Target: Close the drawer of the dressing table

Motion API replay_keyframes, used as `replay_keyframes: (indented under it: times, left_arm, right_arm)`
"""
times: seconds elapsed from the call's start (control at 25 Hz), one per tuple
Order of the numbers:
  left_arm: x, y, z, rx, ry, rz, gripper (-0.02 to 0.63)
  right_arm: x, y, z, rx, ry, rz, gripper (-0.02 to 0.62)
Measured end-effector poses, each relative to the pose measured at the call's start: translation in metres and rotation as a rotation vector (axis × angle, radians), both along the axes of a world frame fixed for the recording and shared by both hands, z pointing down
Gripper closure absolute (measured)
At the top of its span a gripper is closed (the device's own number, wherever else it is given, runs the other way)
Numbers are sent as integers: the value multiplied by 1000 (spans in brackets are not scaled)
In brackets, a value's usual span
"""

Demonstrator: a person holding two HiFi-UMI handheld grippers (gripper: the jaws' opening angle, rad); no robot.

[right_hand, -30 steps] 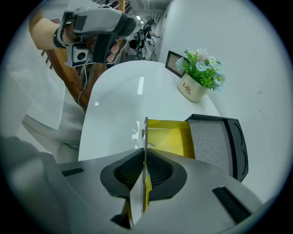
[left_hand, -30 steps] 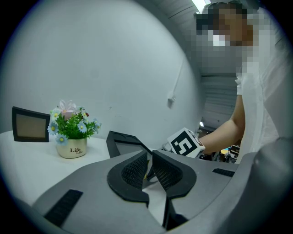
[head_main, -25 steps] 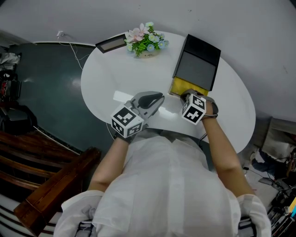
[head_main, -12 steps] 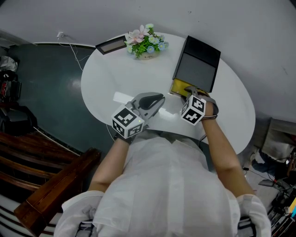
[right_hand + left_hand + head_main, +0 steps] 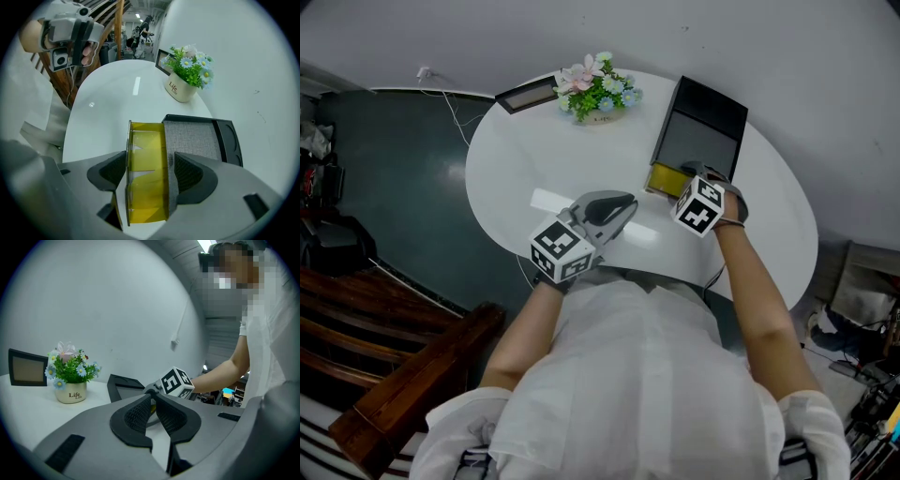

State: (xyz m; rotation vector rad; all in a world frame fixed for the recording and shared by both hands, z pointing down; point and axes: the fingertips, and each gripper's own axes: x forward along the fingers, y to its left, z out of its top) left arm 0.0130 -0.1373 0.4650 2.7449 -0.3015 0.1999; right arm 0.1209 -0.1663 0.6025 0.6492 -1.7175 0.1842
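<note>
On the white table [image 5: 534, 159] stands the dressing box [image 5: 698, 136], black with a grey top [image 5: 197, 138]. Its clear yellow drawer [image 5: 664, 178] is pulled out toward me. My right gripper [image 5: 692, 174] points steeply down over the drawer. In the right gripper view its jaws [image 5: 151, 169] are opening and straddle the yellow drawer [image 5: 145, 197] with the pads off its walls. My left gripper [image 5: 619, 204] hovers level over the table's near side, left of the drawer. Its pads meet at the tips [image 5: 152, 398] with nothing between them.
A flower pot [image 5: 598, 89] and a small dark picture frame [image 5: 525, 91] stand at the table's far side. Dark wooden furniture [image 5: 412, 375] is at the lower left, below the table. A cable [image 5: 455, 103] runs on the floor to the left.
My right gripper has shifted a little toward the box and its jaws have spread wide. The left gripper has stayed put.
</note>
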Motion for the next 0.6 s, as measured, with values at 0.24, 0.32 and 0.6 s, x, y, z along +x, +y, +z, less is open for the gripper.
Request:
replay_keyframes:
  times: [0.24, 0.32, 0.6]
  left_arm:
    - [-1, -2, 0, -1, 2, -4, 561]
    - [-1, -3, -1, 0, 3, -4, 561]
    - [1, -6, -2, 0, 7, 1, 561]
  right_arm:
    - [1, -9, -1, -77, -37, -1, 308]
    - [2, -11, -2, -92, -44, -3, 308]
    - [4, -13, -5, -136, -63, 2, 315]
